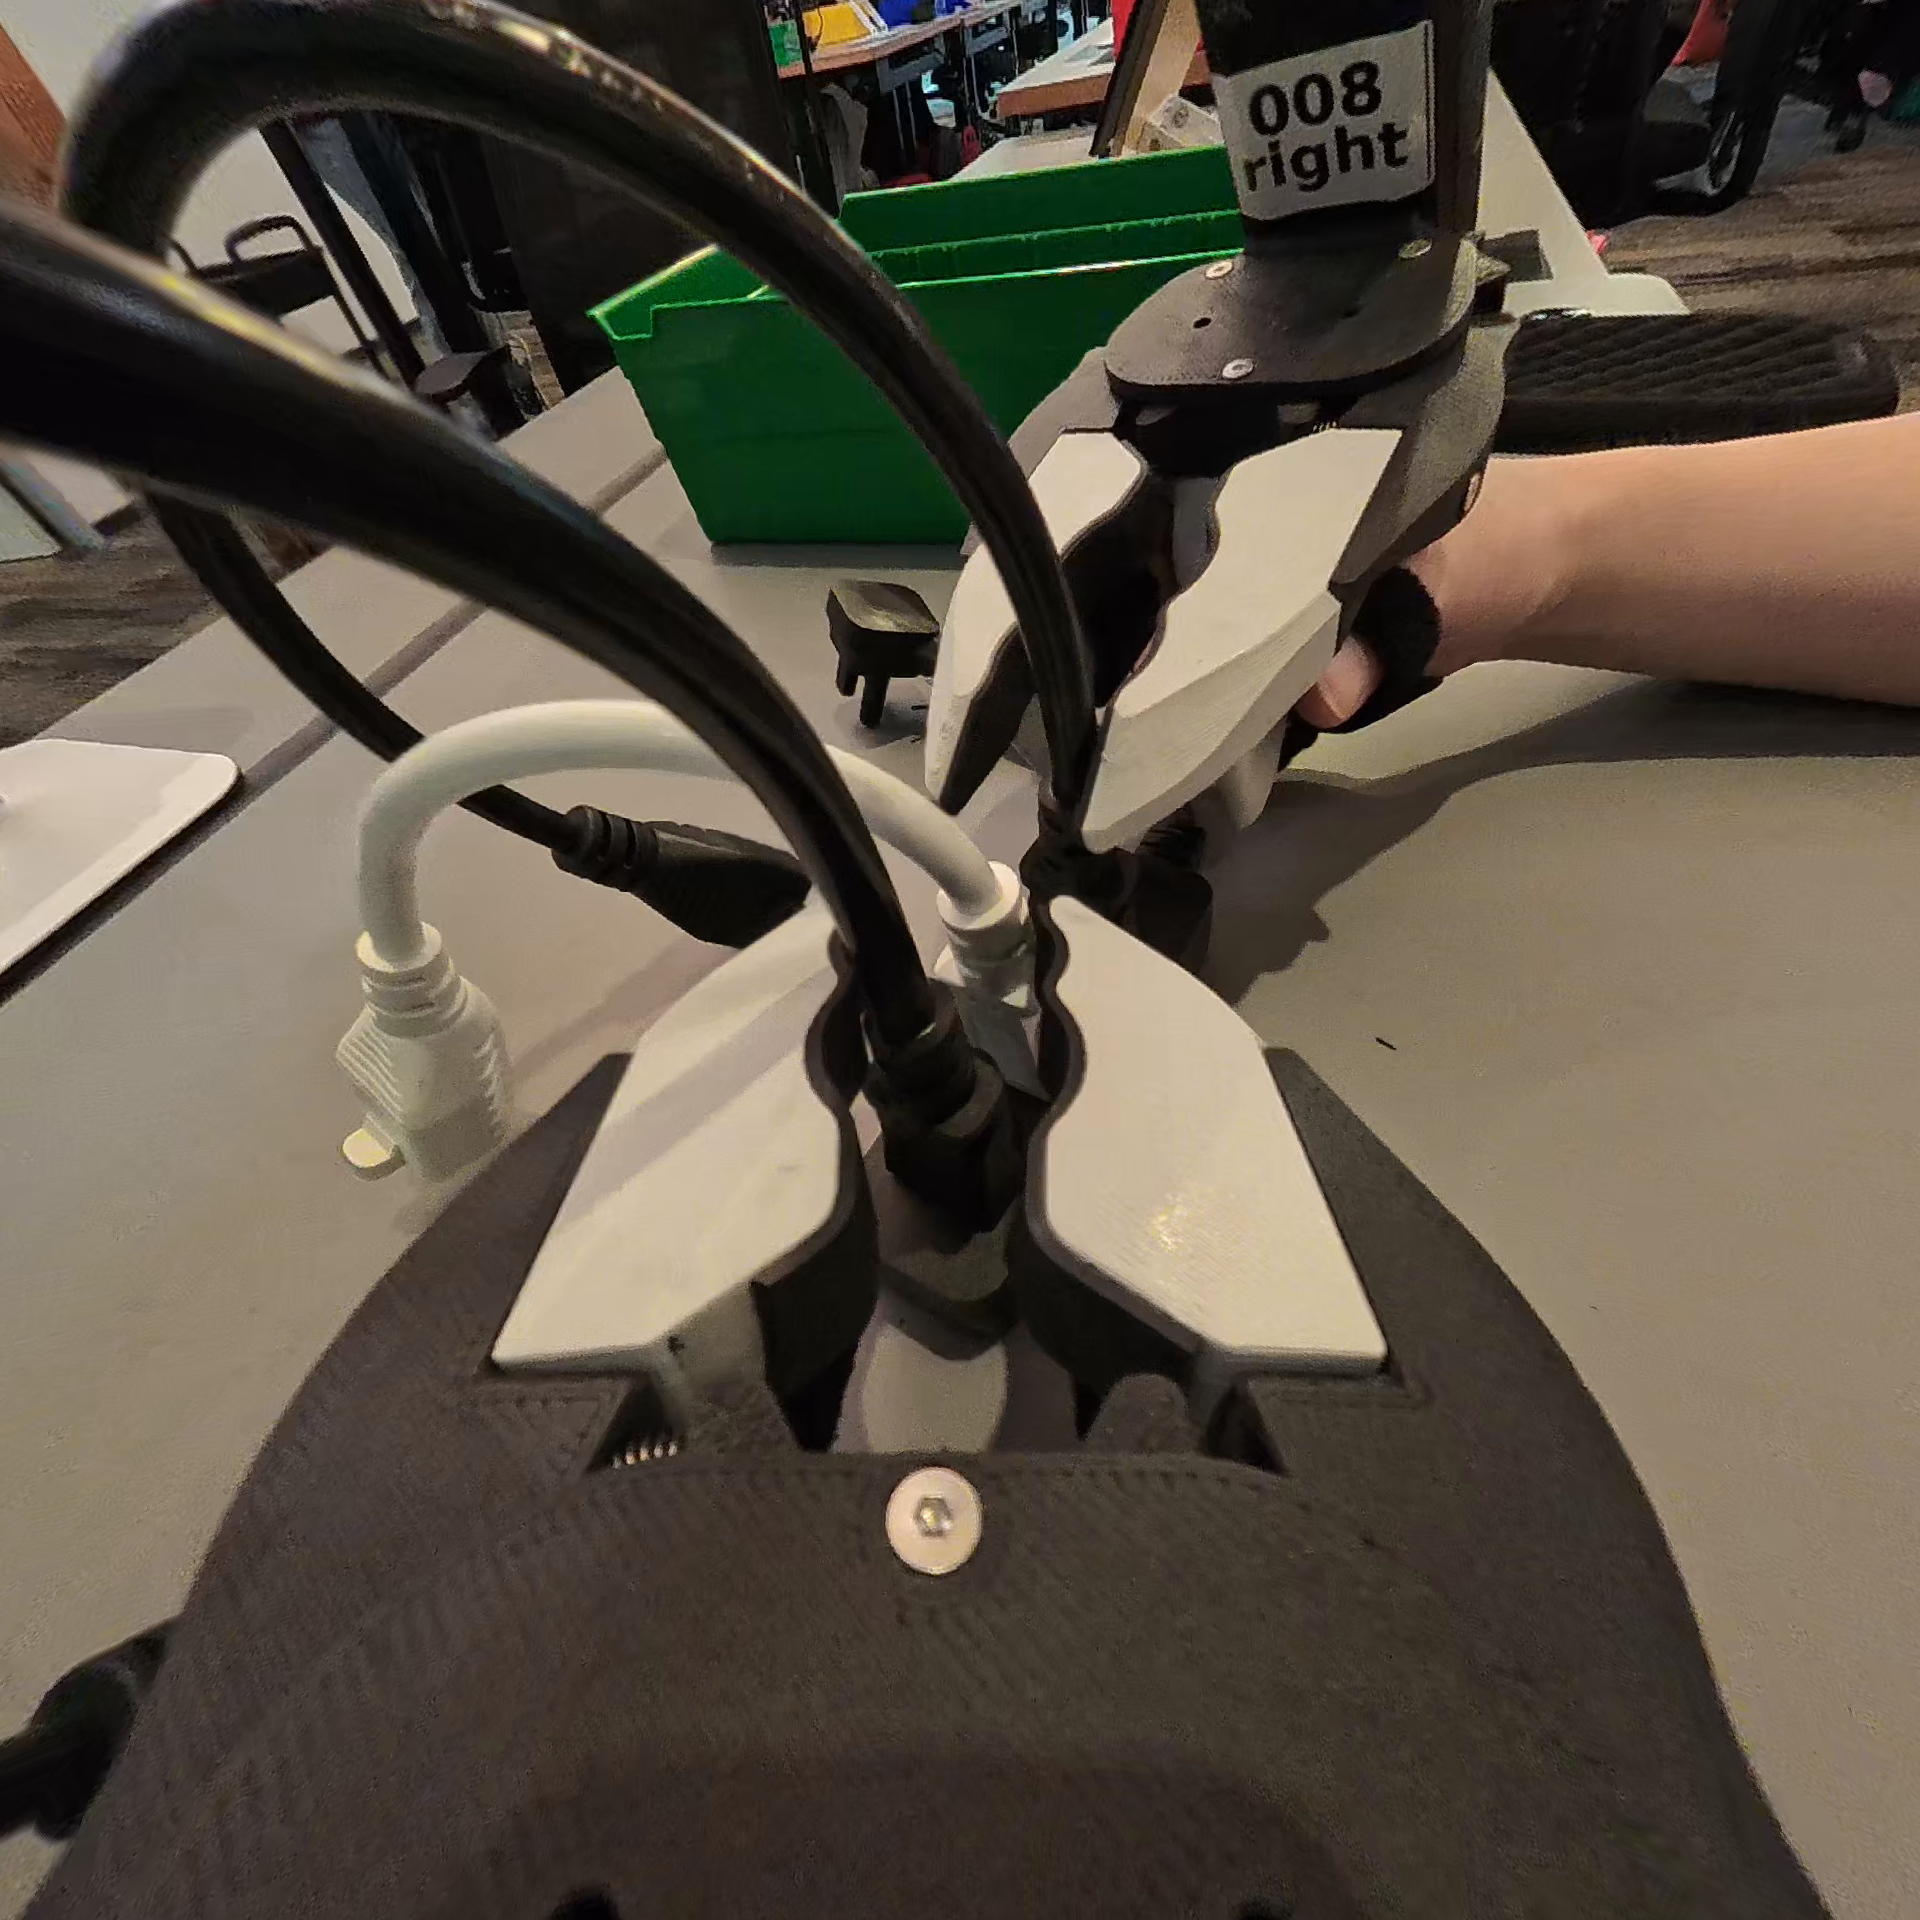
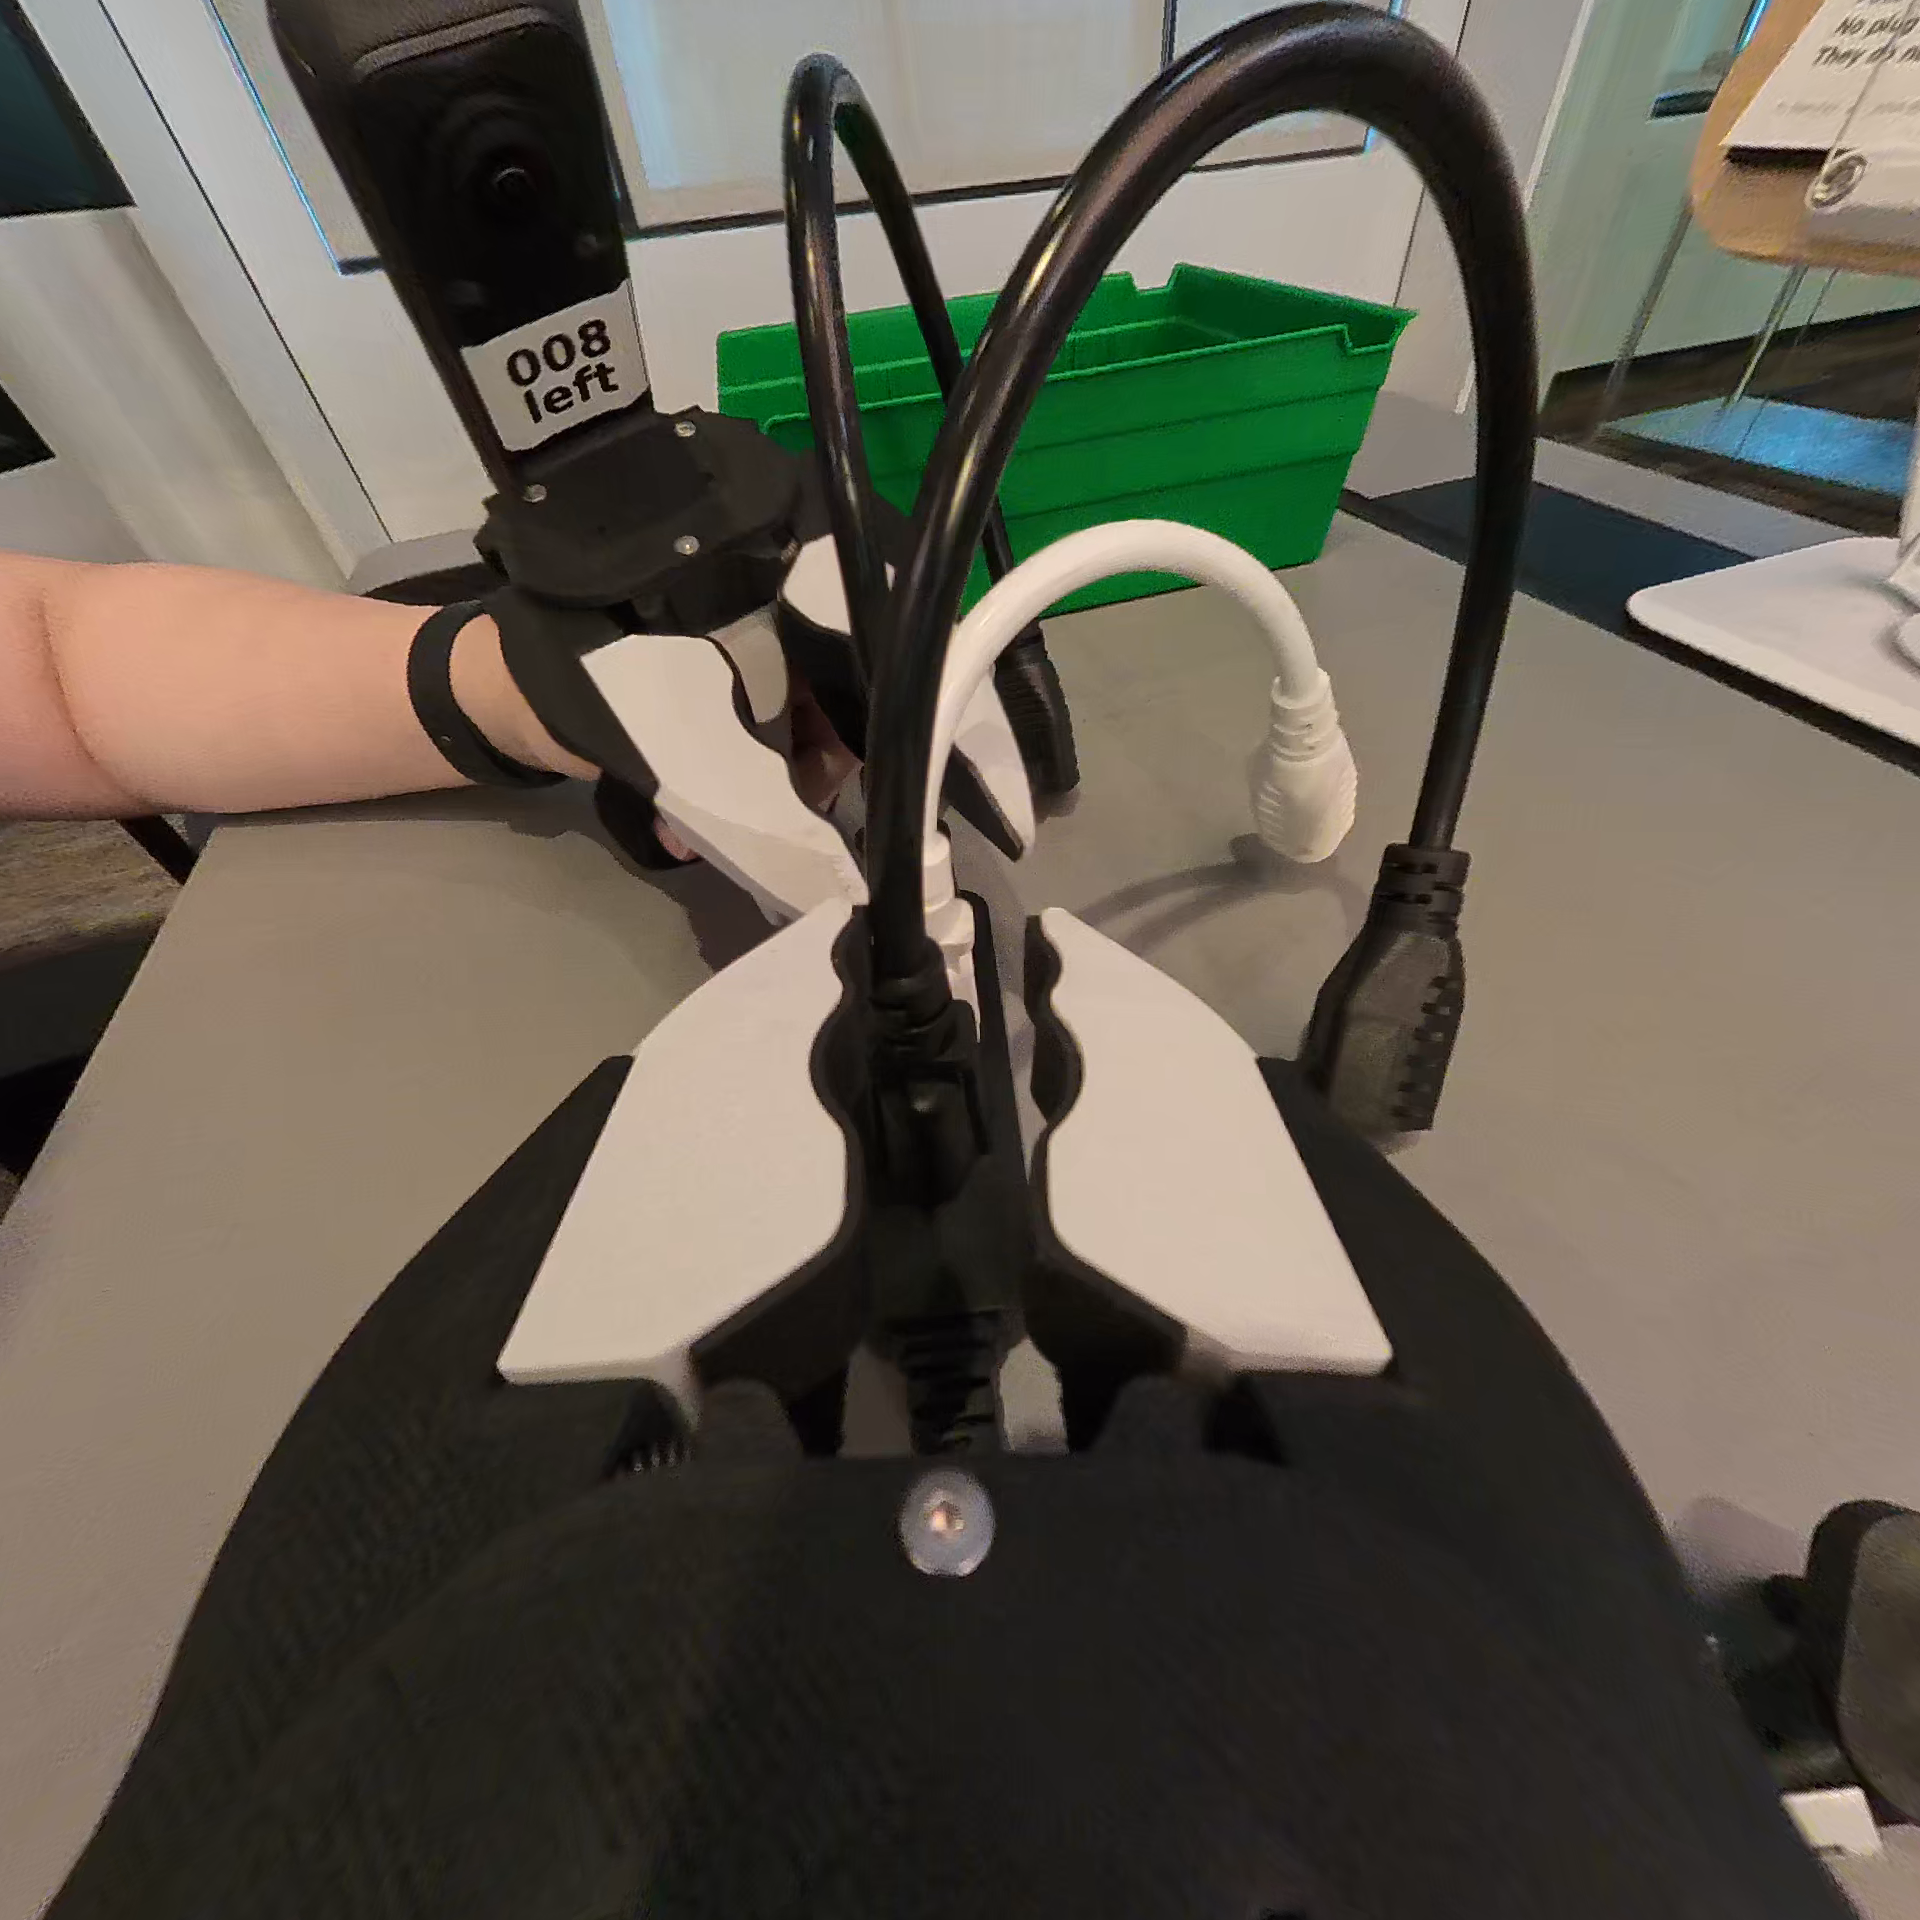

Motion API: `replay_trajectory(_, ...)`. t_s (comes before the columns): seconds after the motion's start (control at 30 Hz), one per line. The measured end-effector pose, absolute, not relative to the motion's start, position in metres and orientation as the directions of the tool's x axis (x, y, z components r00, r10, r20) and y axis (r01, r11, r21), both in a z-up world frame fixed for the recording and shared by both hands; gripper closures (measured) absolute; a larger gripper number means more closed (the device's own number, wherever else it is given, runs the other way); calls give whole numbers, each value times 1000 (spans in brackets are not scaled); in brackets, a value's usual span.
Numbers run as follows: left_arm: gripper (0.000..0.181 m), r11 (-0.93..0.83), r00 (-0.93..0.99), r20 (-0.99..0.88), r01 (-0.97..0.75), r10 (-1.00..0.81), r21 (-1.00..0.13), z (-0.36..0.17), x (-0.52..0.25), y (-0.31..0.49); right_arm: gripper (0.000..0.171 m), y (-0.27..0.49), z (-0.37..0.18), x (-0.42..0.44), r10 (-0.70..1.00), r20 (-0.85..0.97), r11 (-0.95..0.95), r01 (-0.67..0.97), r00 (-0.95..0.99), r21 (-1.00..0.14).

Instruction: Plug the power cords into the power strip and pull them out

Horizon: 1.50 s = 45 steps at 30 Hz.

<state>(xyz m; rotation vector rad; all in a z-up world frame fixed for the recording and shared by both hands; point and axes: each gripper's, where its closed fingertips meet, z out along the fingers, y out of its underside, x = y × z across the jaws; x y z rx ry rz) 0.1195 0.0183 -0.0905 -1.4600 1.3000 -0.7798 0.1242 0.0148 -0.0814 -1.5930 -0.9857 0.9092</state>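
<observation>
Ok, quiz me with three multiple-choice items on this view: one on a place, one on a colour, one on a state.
1. Where is the green bin?
A. On the table, beyond the cords
B. On the floor
C. Hanging from a wall hook

2. What colour is the short cord that arches lowest?
A. Red
B. White
C. Blue

3. What is the right gripper doing?
A. Open and empty
B. Holding the bin
C. Shut on a black plug

Answers: 1 A, the bin stands on the grey tabletop behind the arching cords. 2 B, the white cord loops under the two black ones. 3 C, the plug sits clamped between its fingers.
</observation>
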Motion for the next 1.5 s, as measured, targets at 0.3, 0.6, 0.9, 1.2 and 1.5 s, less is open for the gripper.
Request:
replay_trajectory(0.3,154,-29,165,-32,-353,-986,-935,-93,113,16,154,4,-95,130,941,-49,-167,335,334,-927)
replay_trajectory(0.6,139,-4,20,-7,-481,-1000,-877,-118,112,10,154,4,-95,130,951,-24,-128,321,310,-938)
replay_trajectory(0.9,150,-6,-17,19,-559,-1000,-829,-133,117,9,152,4,-91,123,953,-81,-155,243,291,-957)
replay_trajectory(1.2,150,-16,-3,22,-560,-1000,-828,-133,117,7,153,7,-96,118,936,-122,-202,222,329,-954)
replay_trajectory(1.5,150,-63,10,68,-544,-998,-837,-131,118,7,157,12,-87,118,924,-86,-156,162,371,-974)
